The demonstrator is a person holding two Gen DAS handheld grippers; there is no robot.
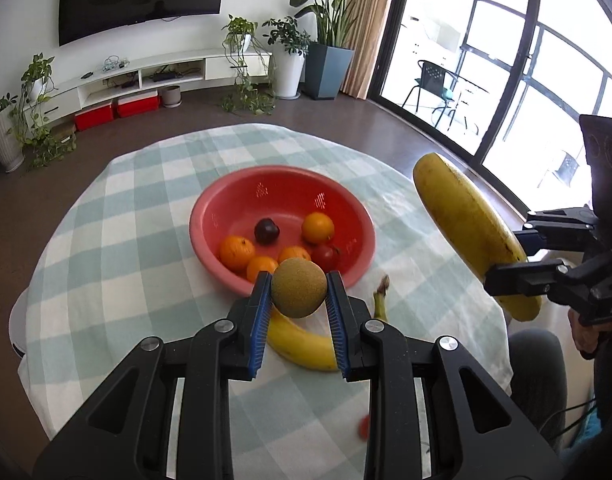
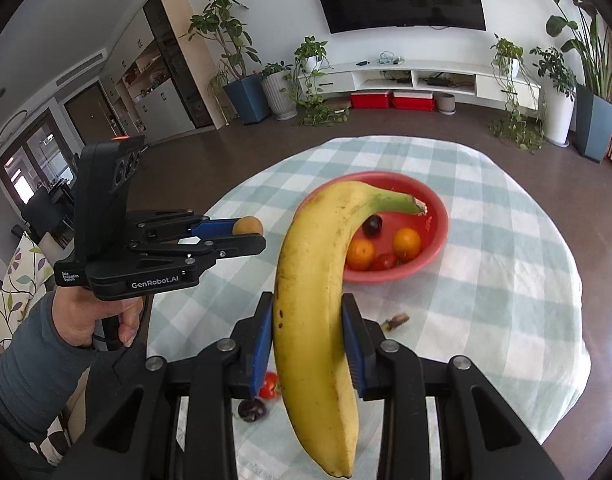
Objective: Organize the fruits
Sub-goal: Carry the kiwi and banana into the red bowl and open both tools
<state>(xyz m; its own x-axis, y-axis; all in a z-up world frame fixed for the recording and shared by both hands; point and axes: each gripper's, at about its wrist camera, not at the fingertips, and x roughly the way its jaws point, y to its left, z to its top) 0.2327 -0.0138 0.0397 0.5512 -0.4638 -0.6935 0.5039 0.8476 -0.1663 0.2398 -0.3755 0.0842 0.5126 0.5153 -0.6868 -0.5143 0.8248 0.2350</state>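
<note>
My left gripper (image 1: pixel 298 294) is shut on a brown kiwi (image 1: pixel 299 287) and holds it above the table, just before the near rim of the red bowl (image 1: pixel 209 216). The bowl holds several oranges (image 1: pixel 317 227), a dark plum (image 1: pixel 266 231) and a tomato (image 1: pixel 325 255). My right gripper (image 2: pixel 308 336) is shut on a yellow banana (image 2: pixel 314 304), held lifted and upright; it shows at the right of the left wrist view (image 1: pixel 466 224). A second banana (image 1: pixel 301 342) lies on the cloth under the left gripper.
The round table has a green-white checked cloth (image 1: pixel 125 240). A small tomato (image 2: pixel 269 385) and a dark plum (image 2: pixel 251 409) lie on the cloth near the front edge. A banana stem tip (image 2: pixel 396 321) shows on the cloth. The person's arm is at the left.
</note>
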